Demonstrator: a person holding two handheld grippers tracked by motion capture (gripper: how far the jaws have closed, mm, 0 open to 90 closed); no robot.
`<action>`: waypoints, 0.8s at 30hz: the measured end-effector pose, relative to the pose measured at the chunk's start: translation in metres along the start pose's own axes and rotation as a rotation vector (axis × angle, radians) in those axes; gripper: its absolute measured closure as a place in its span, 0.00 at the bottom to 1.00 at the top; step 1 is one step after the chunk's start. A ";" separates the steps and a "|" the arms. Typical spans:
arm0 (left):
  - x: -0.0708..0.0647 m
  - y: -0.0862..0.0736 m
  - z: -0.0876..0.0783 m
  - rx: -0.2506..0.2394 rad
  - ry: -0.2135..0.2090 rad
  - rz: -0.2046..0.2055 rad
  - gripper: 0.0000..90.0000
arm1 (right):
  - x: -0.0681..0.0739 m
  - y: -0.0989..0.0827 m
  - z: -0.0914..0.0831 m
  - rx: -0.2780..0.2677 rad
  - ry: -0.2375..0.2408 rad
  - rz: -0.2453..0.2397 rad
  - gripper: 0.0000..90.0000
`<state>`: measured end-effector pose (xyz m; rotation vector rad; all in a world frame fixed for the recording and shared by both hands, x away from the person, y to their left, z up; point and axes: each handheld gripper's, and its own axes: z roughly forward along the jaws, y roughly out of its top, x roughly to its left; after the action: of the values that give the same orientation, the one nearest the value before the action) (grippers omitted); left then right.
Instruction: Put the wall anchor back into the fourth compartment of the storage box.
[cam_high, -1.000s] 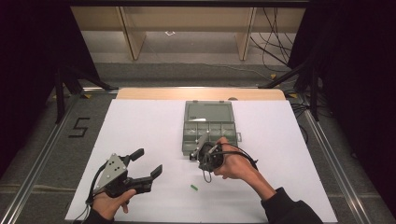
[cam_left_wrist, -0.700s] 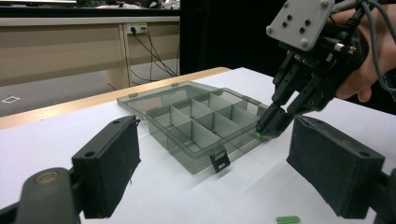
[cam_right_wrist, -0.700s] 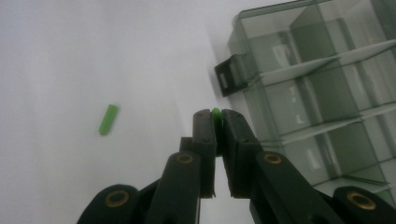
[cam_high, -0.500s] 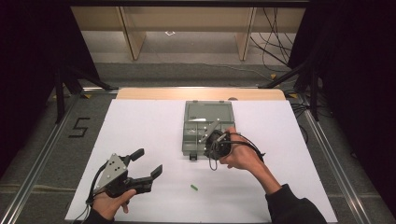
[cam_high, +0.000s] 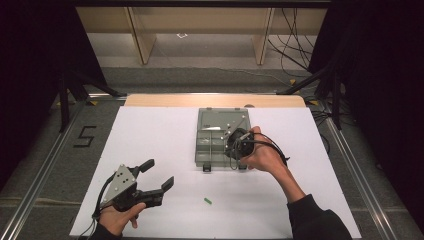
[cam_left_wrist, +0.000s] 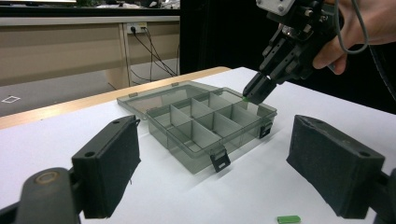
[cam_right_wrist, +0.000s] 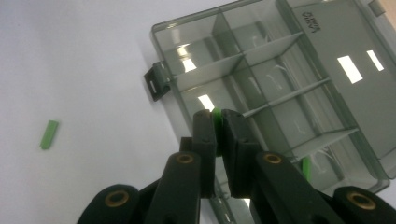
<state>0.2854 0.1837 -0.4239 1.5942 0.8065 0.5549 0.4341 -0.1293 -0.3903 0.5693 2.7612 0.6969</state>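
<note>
Two grippers in play. Nearest me, the left gripper (cam_high: 156, 176) sits low at the front left of the white table (cam_high: 150, 140), hand wrapped round its body, jaws spread wide and empty, aimed across toward the box. A loose green piece (cam_high: 207, 201) lies flat on the table between the two hands, near the front edge; in the high view its long axis runs slightly diagonal.

Further in, the right hand (cam_high: 265, 155) reaches in from the front right, forearm angled up the table, wrist bent so the right gripper (cam_left_wrist: 254, 91) tips nose-down over the near right corner of the compartment box (cam_high: 205, 150). Its jaws are pressed together on a thin green piece (cam_right_wrist: 216, 116); just a sliver of its edge shows between the pads, so its full length is hidden. What shows runs along the jaws, pointing down at the box.

Box is grey, see-through, lid (cam_high: 222, 116) folded back flat on the far side, latches (cam_left_wrist: 219, 161) facing the front. Another green bit (cam_right_wrist: 306, 169) sits in a compartment, partly hidden behind the right gripper.
</note>
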 end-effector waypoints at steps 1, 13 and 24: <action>0.000 0.000 0.000 -0.001 0.000 0.000 0.18 | -0.004 -0.001 -0.001 -0.002 -0.006 0.006 0.94; 0.000 0.000 0.000 -0.001 0.000 -0.002 0.18 | -0.034 -0.013 0.004 0.001 -0.065 0.081 0.94; 0.000 0.000 0.000 0.001 0.000 0.000 0.18 | -0.053 -0.023 0.009 0.008 -0.088 0.129 0.94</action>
<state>0.2854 0.1836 -0.4240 1.5953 0.8069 0.5547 0.4772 -0.1668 -0.4026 0.7671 2.6656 0.6723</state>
